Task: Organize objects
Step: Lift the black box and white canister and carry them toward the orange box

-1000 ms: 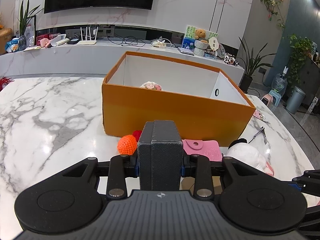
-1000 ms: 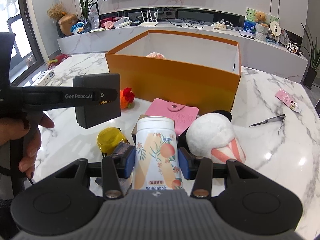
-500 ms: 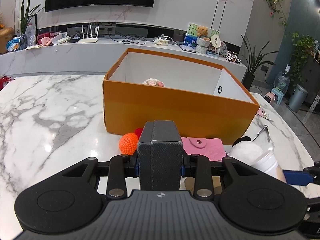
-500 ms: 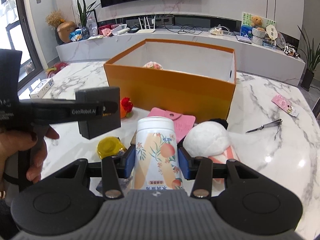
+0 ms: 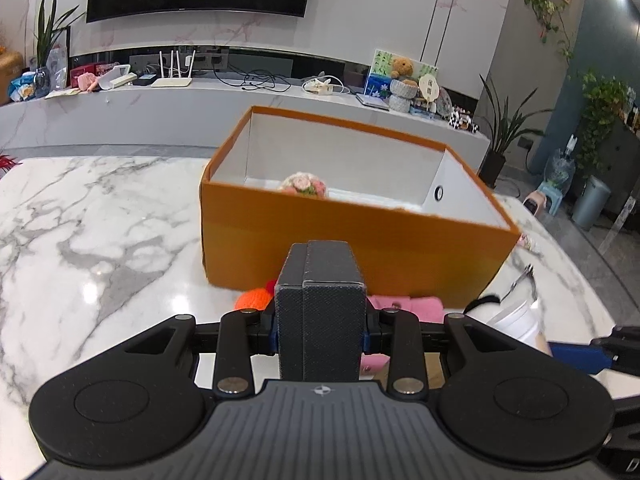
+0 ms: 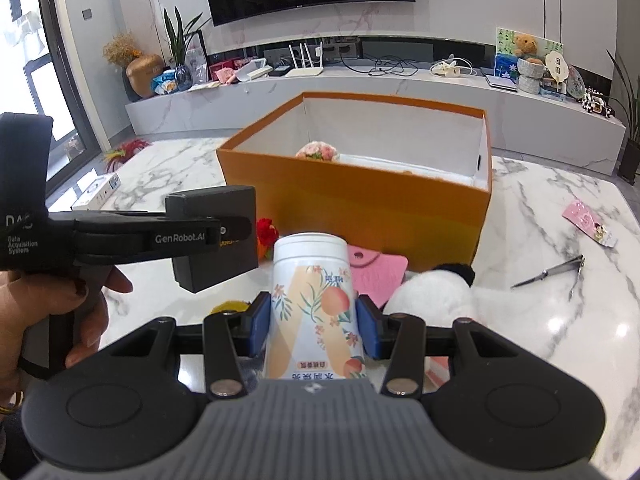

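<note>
- The dark box (image 5: 320,312) is pinched between the fingers of the left gripper (image 5: 320,334) and is held clear of the desk (image 5: 92,232), short of the near wall of the orange box (image 5: 352,240).
- The peach-printed can (image 6: 314,304) is clamped upright between the fingers of the right gripper (image 6: 314,326), also on the near side of the orange box.
- A knitted flower ball (image 5: 305,185) is already seen inside the orange box, against its near wall.
- Both loads should be raised until the near rim of the orange box is cleared, then carried over its white floor.
- The can is best kept upright and set down in the bare part of the orange box, away from the flower ball.
- One hand should probably be lowered at a time, so that the grippers are not knocked together above the orange box.
- The fingers should be spread only once each load is resting on the floor of the orange box.
</note>
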`<move>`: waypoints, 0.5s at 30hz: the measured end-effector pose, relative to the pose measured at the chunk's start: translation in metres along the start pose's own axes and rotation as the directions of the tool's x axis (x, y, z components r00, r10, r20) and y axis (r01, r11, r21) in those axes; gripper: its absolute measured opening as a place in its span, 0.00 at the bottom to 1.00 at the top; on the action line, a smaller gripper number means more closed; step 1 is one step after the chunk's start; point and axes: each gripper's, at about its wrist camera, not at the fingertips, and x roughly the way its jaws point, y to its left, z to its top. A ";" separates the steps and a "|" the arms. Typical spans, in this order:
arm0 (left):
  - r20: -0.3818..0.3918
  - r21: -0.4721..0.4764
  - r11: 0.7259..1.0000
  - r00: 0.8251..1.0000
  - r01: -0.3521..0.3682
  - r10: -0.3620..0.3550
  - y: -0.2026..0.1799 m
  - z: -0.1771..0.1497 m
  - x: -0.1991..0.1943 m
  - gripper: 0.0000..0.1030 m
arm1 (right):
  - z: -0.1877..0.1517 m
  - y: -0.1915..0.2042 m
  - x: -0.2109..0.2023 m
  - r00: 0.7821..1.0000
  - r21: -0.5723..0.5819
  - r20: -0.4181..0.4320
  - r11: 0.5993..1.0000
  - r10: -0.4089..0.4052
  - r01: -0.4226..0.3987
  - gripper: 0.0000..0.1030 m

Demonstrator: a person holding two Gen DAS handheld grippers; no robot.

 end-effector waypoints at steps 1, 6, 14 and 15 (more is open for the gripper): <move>0.005 -0.002 1.000 1.000 -0.002 0.002 -0.001 0.002 0.000 0.37 | 0.001 0.000 0.000 1.000 0.002 0.004 1.000 0.005 -0.005 0.47; 0.026 -0.021 1.000 1.000 0.002 -0.002 -0.003 0.009 0.002 0.37 | 0.001 0.004 0.003 1.000 0.003 0.001 1.000 0.016 -0.016 0.47; 0.032 -0.015 1.000 1.000 0.001 0.000 -0.010 0.016 -0.004 0.37 | 0.009 0.007 -0.003 1.000 0.015 0.029 1.000 0.007 -0.008 0.47; 0.037 -0.022 1.000 0.999 0.008 -0.008 -0.011 0.020 -0.006 0.37 | 0.012 0.008 -0.005 0.999 0.018 0.038 1.000 0.008 -0.008 0.47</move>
